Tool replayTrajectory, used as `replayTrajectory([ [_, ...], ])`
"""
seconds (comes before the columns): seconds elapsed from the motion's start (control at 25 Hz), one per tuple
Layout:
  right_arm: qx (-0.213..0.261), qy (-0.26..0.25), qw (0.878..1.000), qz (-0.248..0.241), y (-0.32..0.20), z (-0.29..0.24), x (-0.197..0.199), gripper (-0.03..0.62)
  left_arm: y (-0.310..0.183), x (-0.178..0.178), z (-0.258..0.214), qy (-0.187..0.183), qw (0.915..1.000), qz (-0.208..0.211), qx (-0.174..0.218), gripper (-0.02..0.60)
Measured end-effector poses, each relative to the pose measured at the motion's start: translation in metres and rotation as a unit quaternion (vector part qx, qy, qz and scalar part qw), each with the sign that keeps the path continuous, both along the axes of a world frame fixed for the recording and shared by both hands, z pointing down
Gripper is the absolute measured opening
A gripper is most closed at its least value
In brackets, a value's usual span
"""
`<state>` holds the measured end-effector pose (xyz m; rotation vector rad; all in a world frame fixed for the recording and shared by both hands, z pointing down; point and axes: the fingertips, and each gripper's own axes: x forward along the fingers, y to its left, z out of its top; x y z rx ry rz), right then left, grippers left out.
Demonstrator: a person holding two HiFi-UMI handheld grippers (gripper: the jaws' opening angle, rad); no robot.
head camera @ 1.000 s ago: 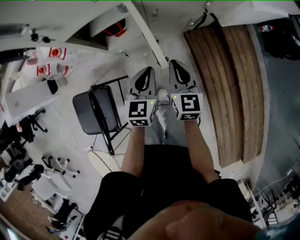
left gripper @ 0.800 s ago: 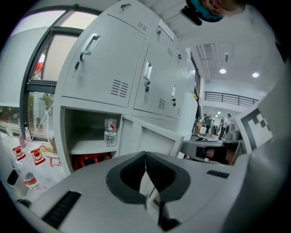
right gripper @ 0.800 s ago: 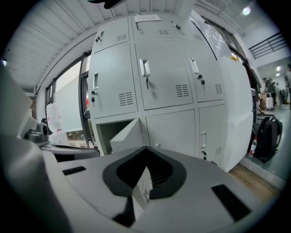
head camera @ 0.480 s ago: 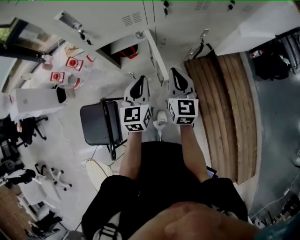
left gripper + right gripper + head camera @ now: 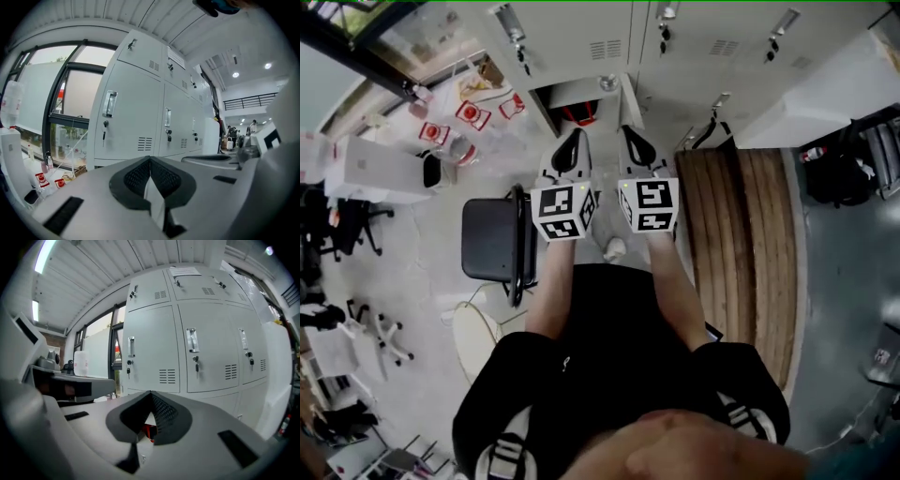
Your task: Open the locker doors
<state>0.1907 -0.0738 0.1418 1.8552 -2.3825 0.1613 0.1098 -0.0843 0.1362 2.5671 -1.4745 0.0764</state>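
Note:
A bank of pale grey lockers (image 5: 694, 42) runs along the top of the head view, their doors closed with handles and keys. One low compartment (image 5: 581, 105) stands open with something red inside. My left gripper (image 5: 573, 138) and right gripper (image 5: 628, 134) are held side by side in front of it, both shut and empty, touching nothing. In the left gripper view the left gripper (image 5: 150, 159) faces closed doors with a handle (image 5: 110, 103). The right gripper (image 5: 150, 393) looks at closed doors, a handle (image 5: 191, 340) straight ahead.
A black chair (image 5: 492, 239) stands on the floor to my left. A wooden bench (image 5: 750, 244) lies to my right. A white table (image 5: 370, 169) and red-and-white items (image 5: 469, 114) sit by the window at the far left.
Both grippers have risen together and now point nearly level at the lockers. The head view has tilted up, bringing the locker doors and the open compartment into sight.

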Motion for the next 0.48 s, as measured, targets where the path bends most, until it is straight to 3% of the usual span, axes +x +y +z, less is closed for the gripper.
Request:
replayTrajectory([
  [0.16, 0.03, -0.033, 0.998, -0.05, -0.004, -0.032, -0.019, 0.015, -0.006, -0.01, -0.029, -0.003, 0.9996, -0.016, 0.022, 0.009],
  [0.48, 0.047, -0.03, 0.996, -0.064, -0.004, -0.046, -0.03, 0.015, 0.001, -0.018, -0.046, -0.001, 0.9987, -0.021, 0.047, 0.009],
])
